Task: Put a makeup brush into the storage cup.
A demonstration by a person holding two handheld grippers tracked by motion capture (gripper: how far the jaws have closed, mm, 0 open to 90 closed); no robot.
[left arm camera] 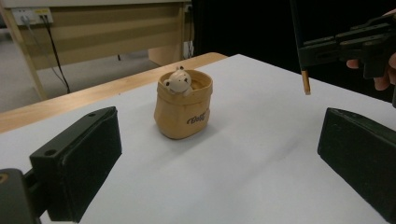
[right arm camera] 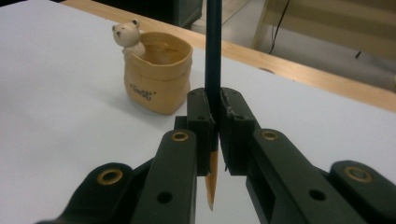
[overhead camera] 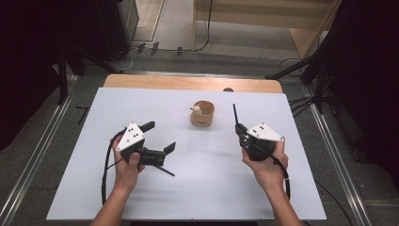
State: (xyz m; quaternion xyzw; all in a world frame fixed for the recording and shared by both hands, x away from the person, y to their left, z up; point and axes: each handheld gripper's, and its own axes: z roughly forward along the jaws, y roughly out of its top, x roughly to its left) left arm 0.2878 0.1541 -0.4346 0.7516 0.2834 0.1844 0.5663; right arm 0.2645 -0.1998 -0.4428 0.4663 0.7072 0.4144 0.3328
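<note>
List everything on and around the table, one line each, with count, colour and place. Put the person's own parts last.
bear pen holder: one, tan with a cream bear at its rim, far centre of the table, standing alone.
pencil: one, dark shaft with a bare wood tip, clamped upright, tip down, in the right tongs.
table: one, white top with a wooden far edge.
left tongs: one, black, open, held above the table's left half.
right tongs: one, black, shut on the pencil.
hands: two, one on each tongs.
</note>
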